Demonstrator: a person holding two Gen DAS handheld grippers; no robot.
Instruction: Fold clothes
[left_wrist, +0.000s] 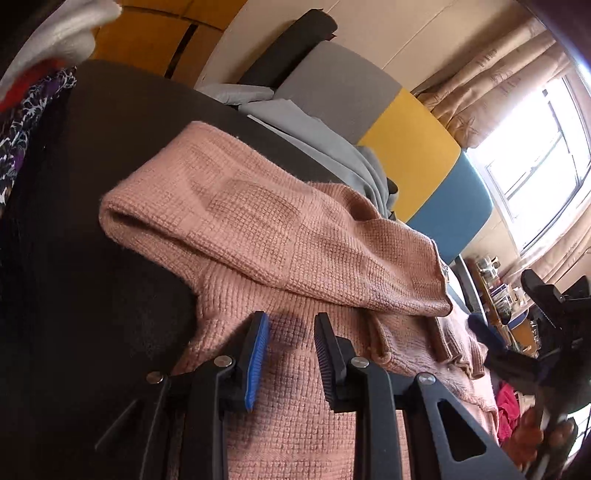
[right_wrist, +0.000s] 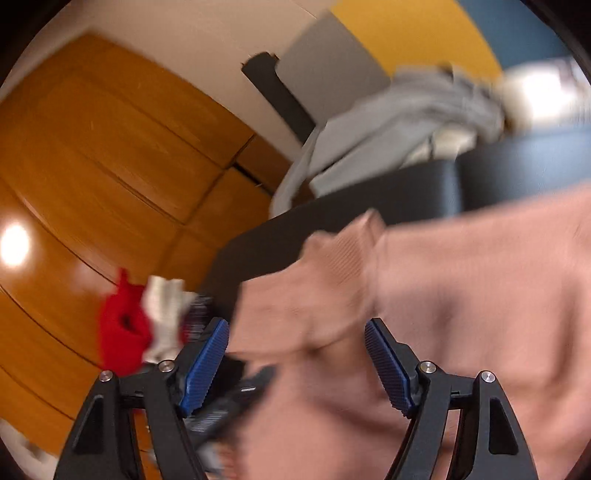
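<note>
Lying on a dark surface (left_wrist: 110, 155): pink knit sweater (left_wrist: 258, 229), one sleeve folded across the top. Hovering just over the sweater's lower part: left gripper (left_wrist: 291, 339), jaws a little apart, holding nothing. Showing at the far right edge: right gripper (left_wrist: 543, 332), mostly cut off. In its own view, right gripper (right_wrist: 297, 343) gaping wide, sweater (right_wrist: 443, 280) lying between and beyond the blue pads (right_wrist: 207, 362), nothing pinched. Blurring badly there; hard telling whether pads are touching cloth. Piling behind: grey clothes (left_wrist: 314, 125).
</note>
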